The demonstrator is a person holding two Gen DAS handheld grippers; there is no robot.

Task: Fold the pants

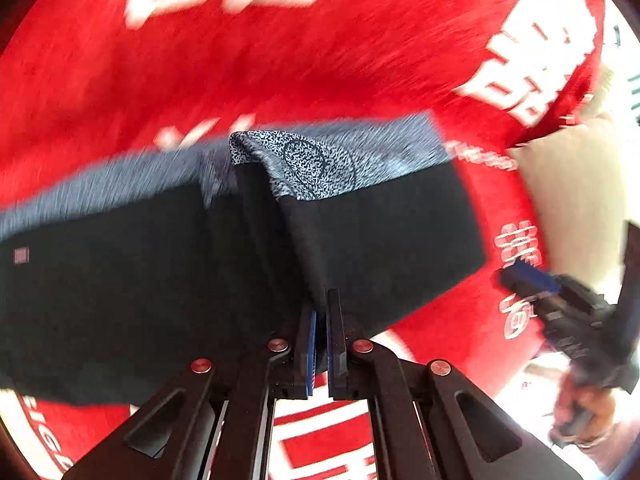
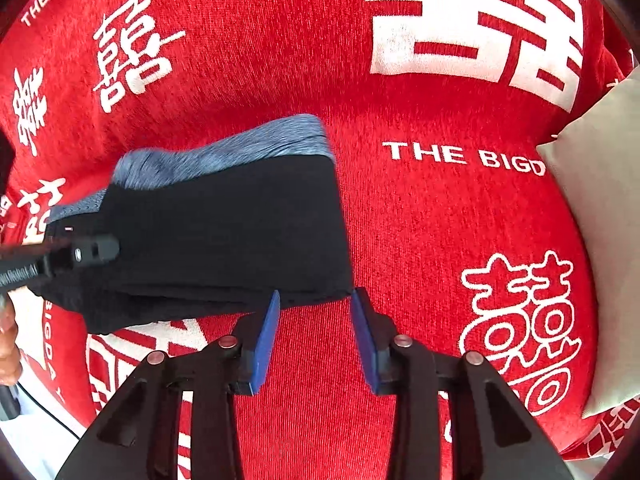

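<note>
While we look down on the red blanket (image 2: pixel 420 216):
pants (image 2: pixel 224 232): folded, black with grey waistband, lying on it; long axis across both views
left gripper (image 1: pixel 321 332): pinched together on a raised ridge of the pants
right gripper (image 2: pixel 316 320): fingers apart, empty, at the pants' near corner

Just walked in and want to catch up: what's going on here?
A person is folding black pants on a red blanket. The left hand-held gripper is shut on the near edge of the cloth. The right hand-held gripper stands at the pants' corner, its blue pads apart, gripping nothing.
</note>
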